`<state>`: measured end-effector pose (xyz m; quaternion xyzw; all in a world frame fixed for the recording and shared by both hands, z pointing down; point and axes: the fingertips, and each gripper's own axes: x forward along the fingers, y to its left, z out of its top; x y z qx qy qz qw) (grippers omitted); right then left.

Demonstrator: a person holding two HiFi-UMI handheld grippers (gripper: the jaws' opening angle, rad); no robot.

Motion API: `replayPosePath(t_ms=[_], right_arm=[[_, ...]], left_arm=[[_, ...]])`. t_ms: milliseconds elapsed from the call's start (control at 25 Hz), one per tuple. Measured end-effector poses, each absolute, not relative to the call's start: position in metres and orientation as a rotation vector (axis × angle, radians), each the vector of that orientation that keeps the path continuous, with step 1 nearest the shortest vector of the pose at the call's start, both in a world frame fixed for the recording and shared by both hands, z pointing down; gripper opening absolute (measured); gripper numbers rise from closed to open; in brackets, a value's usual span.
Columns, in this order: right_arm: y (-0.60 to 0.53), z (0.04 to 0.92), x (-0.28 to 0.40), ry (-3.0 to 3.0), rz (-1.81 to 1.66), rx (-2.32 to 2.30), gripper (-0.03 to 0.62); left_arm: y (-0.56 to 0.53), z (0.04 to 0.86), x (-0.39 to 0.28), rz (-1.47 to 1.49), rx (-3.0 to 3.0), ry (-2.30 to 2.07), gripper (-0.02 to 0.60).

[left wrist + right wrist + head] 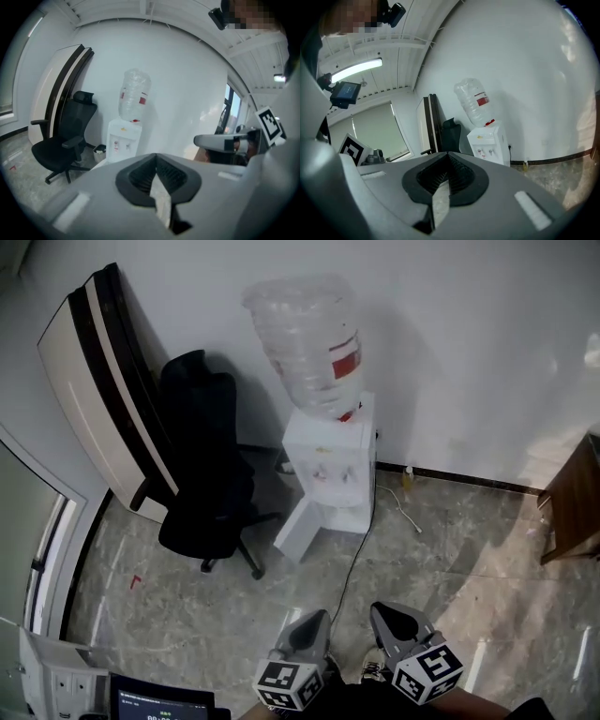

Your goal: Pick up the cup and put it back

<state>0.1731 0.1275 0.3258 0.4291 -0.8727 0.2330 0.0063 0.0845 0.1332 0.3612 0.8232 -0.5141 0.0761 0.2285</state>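
Both tongs are made of light grey plastic with a smooth, rounded shell. The left tongs have black ribbed pads that form a V-shaped pocket, with a pale strip under it. The right tongs look the same. A small white rectangle is set into each shell. The left cube and the right cube show black-and-white square markers. The clothing seems dark, though little of it is seen.

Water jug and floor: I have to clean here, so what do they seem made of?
The water jug looks like clear, glossy plastic: see-through ribbed walls with highlights. The floor looks like polished stone or marble-look tile: grey veining and a reflective sheen; which one is unclear.
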Motion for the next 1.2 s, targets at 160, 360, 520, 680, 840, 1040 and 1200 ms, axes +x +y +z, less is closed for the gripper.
replayPosePath(t_ms=[160,360,520,680,840,1040,1200], right_arm=[[0.14,0.306,0.174,-2.764,0.642,1.379,0.008],[0.144,0.29,0.156,-2.768,0.589,1.43,0.008],[0.147,0.288,0.132,-2.744,0.605,1.468,0.008],[0.15,0.29,0.111,-2.709,0.596,1.502,0.008],[0.15,0.287,0.092,-2.697,0.631,1.525,0.008],[0.154,0.292,0.076,-2.697,0.613,1.523,0.008],[0.157,0.295,0.073,-2.699,0.605,1.527,0.008]], left_arm=[[0.138,0.343,0.09,0.185,2.334,-1.418,0.003],[0.143,0.329,0.073,0.166,2.402,-1.401,0.003],[0.138,0.324,0.04,0.131,2.378,-1.398,0.003],[0.137,0.327,0.014,0.125,2.375,-1.37,0.003],[0.135,0.321,-0.002,0.133,2.406,-1.334,0.003],[0.14,0.328,-0.013,0.144,2.418,-1.31,0.003],[0.141,0.329,-0.015,0.148,2.436,-1.301,0.003]])
